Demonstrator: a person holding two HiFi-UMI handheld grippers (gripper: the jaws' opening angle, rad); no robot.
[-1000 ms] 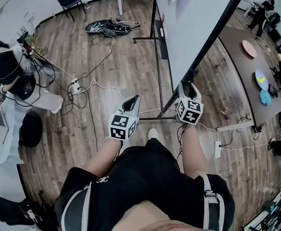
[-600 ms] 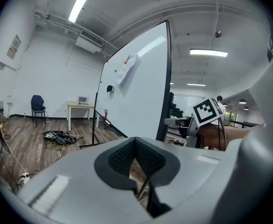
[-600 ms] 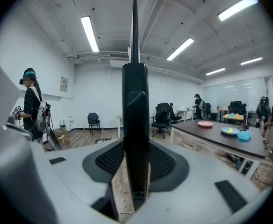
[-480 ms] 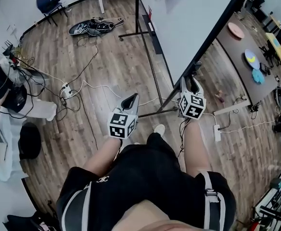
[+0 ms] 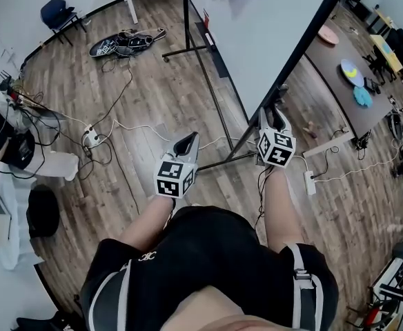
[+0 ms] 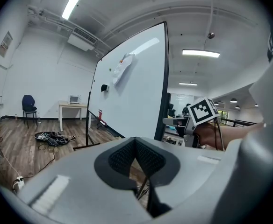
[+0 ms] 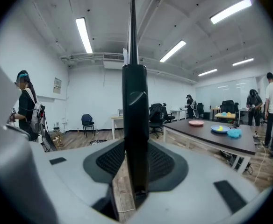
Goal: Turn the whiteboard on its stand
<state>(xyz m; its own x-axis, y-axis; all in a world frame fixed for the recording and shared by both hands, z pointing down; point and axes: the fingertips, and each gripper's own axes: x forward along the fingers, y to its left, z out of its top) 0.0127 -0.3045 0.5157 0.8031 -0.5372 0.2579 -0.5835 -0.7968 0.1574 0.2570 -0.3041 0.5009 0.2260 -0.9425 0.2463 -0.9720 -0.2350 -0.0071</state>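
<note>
The whiteboard (image 5: 270,26) hangs tilted on its black wheeled stand (image 5: 212,74); its dark frame edge (image 5: 305,40) runs down to my right gripper (image 5: 274,112). That gripper's jaws are closing on the black frame edge (image 7: 135,120), which stands upright between the pads (image 7: 162,162) and touches both. My left gripper (image 5: 186,143) hovers apart from the board, to the left, shut with nothing in it. In the left gripper view, the white board face (image 6: 132,97) stands ahead, and the right gripper's marker cube (image 6: 204,112) is at the board's near edge.
Cables and a power strip (image 5: 91,135) trail over the wooden floor at left, near a heap of bags (image 5: 122,45) and a blue chair (image 5: 55,12). A person sits at far left (image 5: 5,140). A brown table (image 5: 339,81) with plates stands to the right.
The head view has swung, so the floor and board slid leftward. My right gripper stays on the board's frame edge; the left gripper stays beside it.
</note>
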